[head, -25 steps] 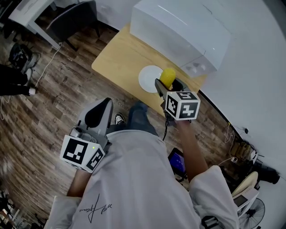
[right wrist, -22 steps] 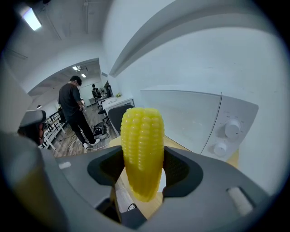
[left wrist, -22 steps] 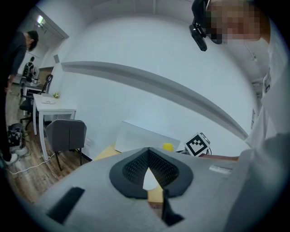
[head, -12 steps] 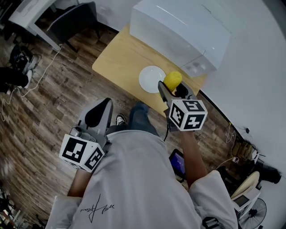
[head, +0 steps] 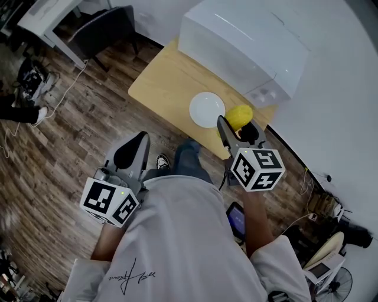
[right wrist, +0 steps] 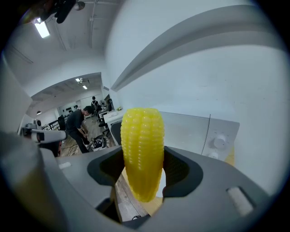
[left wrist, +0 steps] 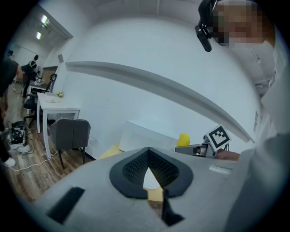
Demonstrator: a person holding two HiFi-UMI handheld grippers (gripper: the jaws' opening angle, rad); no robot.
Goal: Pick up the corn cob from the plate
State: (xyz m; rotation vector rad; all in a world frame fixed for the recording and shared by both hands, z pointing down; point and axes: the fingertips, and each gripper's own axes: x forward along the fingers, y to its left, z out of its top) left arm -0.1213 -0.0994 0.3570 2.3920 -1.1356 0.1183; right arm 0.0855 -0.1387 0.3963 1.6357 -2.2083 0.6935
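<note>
The yellow corn cob (right wrist: 142,152) stands upright between the jaws of my right gripper (right wrist: 144,170), which is shut on it. In the head view the corn cob (head: 239,116) hangs in my right gripper (head: 241,127) just right of the bare white plate (head: 207,110) on the wooden table (head: 165,82). My left gripper (head: 131,150) is held low by the person's left side, away from the table; its jaws meet at the tips with nothing between them (left wrist: 148,174). The corn cob (left wrist: 183,140) and right gripper also show far off in the left gripper view.
A white microwave (head: 242,44) fills the back of the table. A dark chair (head: 103,26) and a white desk (head: 41,15) stand at the upper left on the wood floor. The person's legs and a shoe (head: 160,160) are below the table's front edge.
My right gripper has drawn the corn cob down and to the right, off the plate and toward the table's front right corner. The left gripper has stayed put.
</note>
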